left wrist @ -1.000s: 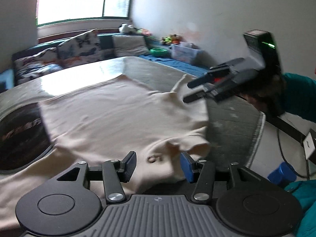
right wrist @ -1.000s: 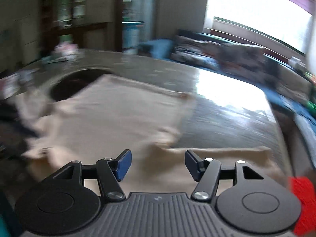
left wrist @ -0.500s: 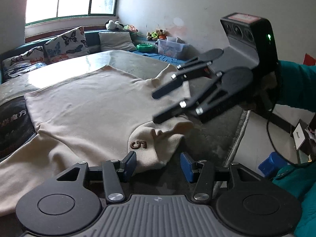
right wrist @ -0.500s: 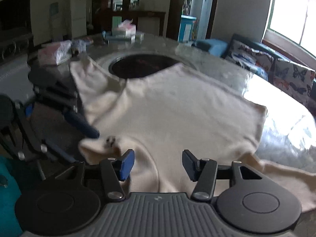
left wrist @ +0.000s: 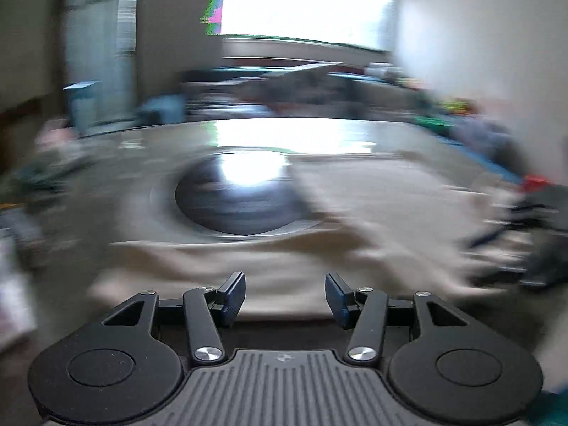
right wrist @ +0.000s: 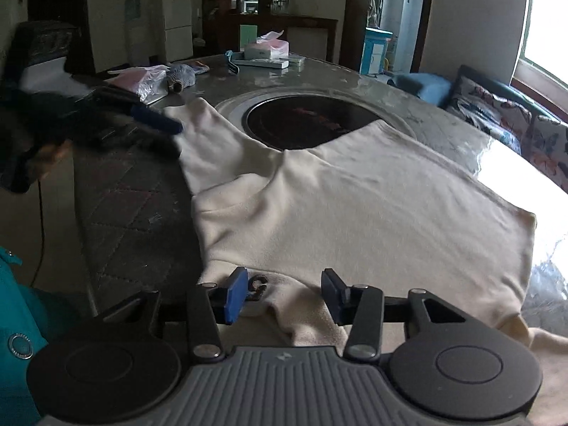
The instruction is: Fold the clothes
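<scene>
A cream sweatshirt [right wrist: 355, 206] lies spread on the round grey table [right wrist: 443, 131], one sleeve reaching toward the far left. A brown "5" patch [right wrist: 258, 285] sits by its near edge. My right gripper [right wrist: 284, 296] is open and empty, its jaws just above the bunched near edge by the patch. My left gripper [left wrist: 285, 296] is open and empty over the sleeve [left wrist: 277, 269]; that view is heavily blurred. The left gripper also shows blurred in the right wrist view [right wrist: 156, 122], at the sleeve's end.
A dark round inset [right wrist: 312, 120] sits in the table's middle, partly under the sweatshirt. A tissue box [right wrist: 266, 49], a plastic bag [right wrist: 145, 80] and small items lie at the far side. A sofa with cushions [right wrist: 497, 110] stands at the right.
My left gripper has swung left, from the collar area to the sleeve, blurring its view. My right gripper has moved closer to the near edge by the "5" patch.
</scene>
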`<state>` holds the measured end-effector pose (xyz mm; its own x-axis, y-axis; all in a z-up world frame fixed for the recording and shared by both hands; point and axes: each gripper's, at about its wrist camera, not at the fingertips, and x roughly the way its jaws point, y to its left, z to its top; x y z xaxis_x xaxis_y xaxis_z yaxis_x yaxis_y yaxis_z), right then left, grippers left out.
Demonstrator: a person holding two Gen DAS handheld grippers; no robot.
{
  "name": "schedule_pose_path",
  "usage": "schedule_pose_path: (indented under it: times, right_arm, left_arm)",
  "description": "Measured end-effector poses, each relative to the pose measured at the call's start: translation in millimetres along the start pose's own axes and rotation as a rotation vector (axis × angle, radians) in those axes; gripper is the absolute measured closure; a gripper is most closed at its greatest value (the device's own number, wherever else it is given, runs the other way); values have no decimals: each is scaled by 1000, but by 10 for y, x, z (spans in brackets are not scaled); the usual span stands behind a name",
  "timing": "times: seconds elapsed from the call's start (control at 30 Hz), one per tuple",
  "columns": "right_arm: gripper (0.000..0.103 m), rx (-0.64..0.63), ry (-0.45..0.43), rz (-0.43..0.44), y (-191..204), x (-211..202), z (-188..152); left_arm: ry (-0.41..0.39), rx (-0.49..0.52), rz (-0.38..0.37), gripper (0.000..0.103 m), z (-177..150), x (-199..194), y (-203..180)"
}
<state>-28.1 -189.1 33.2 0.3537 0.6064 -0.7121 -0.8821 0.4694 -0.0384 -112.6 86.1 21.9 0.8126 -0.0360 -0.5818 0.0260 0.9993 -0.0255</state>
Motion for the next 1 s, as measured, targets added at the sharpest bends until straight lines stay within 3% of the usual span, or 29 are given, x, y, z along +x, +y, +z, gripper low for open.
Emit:
schedule_pose_path:
  times: [0.07, 0.17, 0.3, 0.33, 0.47, 0.53, 0.7, 0.77, 0.8, 1.0]
  right_arm:
    - [57, 8, -4, -10, -7, -16, -2]
    - [57, 28, -10, -30, -36, -49, -3]
    - [57, 57, -5, -62, -123, -77, -18]
    - [57, 64, -2, -63, -142, -79, -25]
    - [57, 78, -2, -60, -159, -62, -24]
    - [57, 78, -7, -62, -149, -47, -9]
    - [57, 90, -20, -60, -155, -44, 28]
    - [57, 89, -13, -59, -153, -27, 22]
    - [57, 88, -9, -58, -153, -17, 17]
    - [56, 92, -18, -63, -168, -18, 20]
  left_arm:
    - [-7, -45, 145, 50, -12, 50, 196]
    - [6, -172, 246, 50, -34, 104, 470]
    - [33, -225, 286, 52, -78, 172, 662]
    - [31, -227, 288, 55, -91, 168, 681]
    - [21, -218, 303, 88, -85, 176, 735]
    - [23, -246, 300, 92, -56, 187, 775]
    - [25, -286, 294, 85, -30, 167, 792]
    - [26, -299, 304, 62, -32, 149, 785]
    - [25, -305, 314, 59, -28, 141, 777]
    - [32, -320, 308, 59, -55, 110, 729]
